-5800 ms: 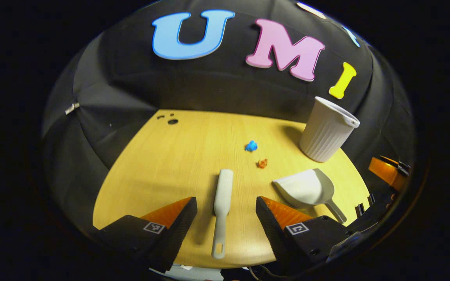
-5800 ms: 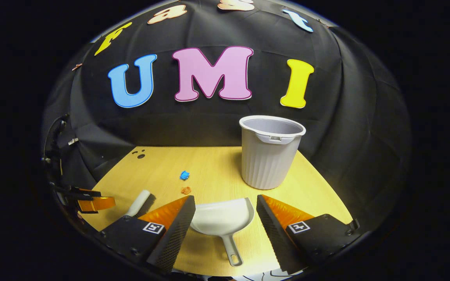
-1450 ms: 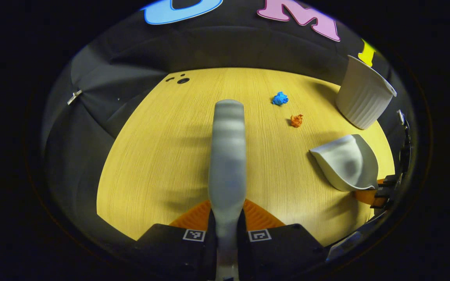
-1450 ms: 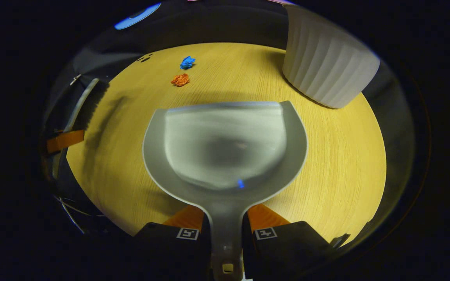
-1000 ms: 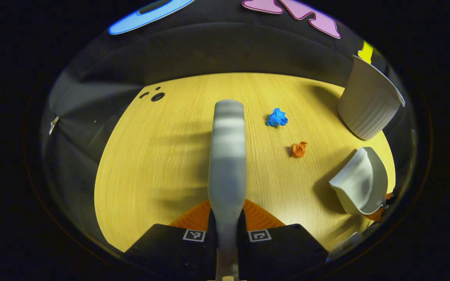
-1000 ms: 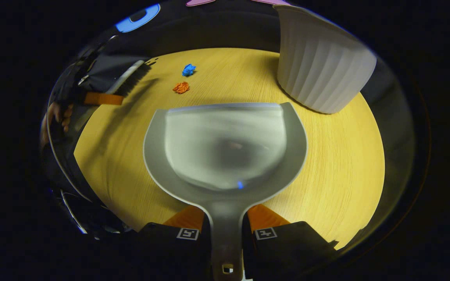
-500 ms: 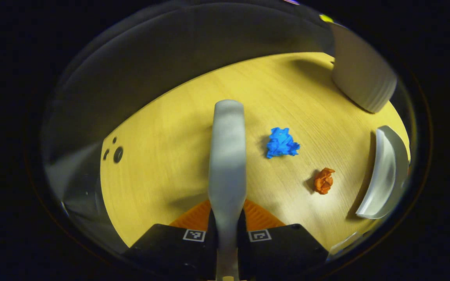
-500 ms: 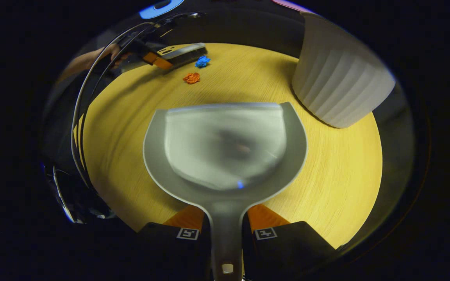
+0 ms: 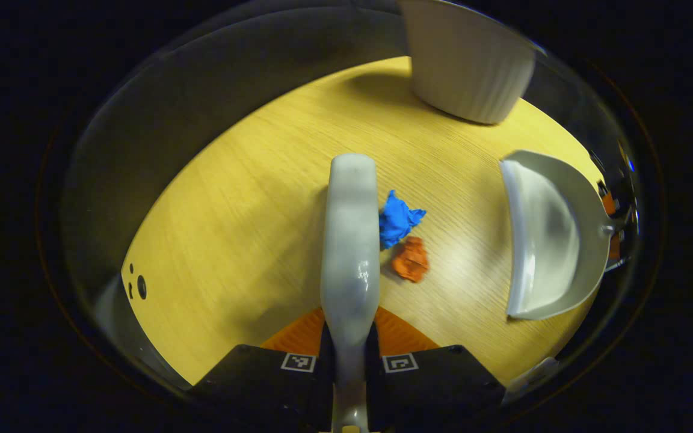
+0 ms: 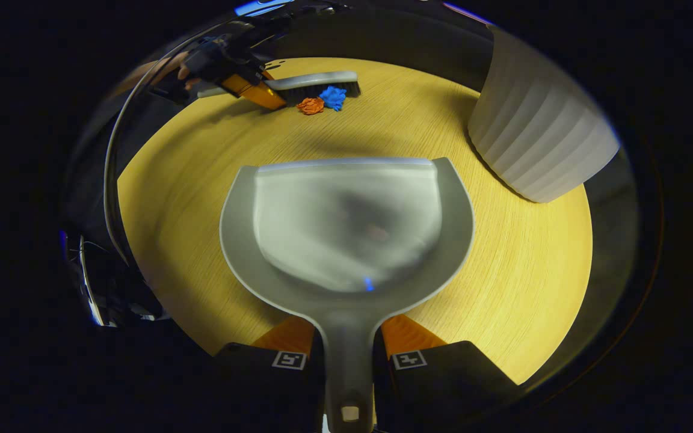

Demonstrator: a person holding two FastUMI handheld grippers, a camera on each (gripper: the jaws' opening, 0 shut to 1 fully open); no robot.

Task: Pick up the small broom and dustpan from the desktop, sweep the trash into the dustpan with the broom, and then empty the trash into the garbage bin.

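The left claw is clamped on the broom, behind the blue scrap and orange scrap, to push them across the desk toward the dustpan, which the right claw grips by its handle, mouth facing them.

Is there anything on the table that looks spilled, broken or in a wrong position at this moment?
Nothing stands out. The blue paper scrap and the orange scrap lie on the table beside the broom, as trash to sweep. The dustpan looks empty and intact, and the bin stands upright.
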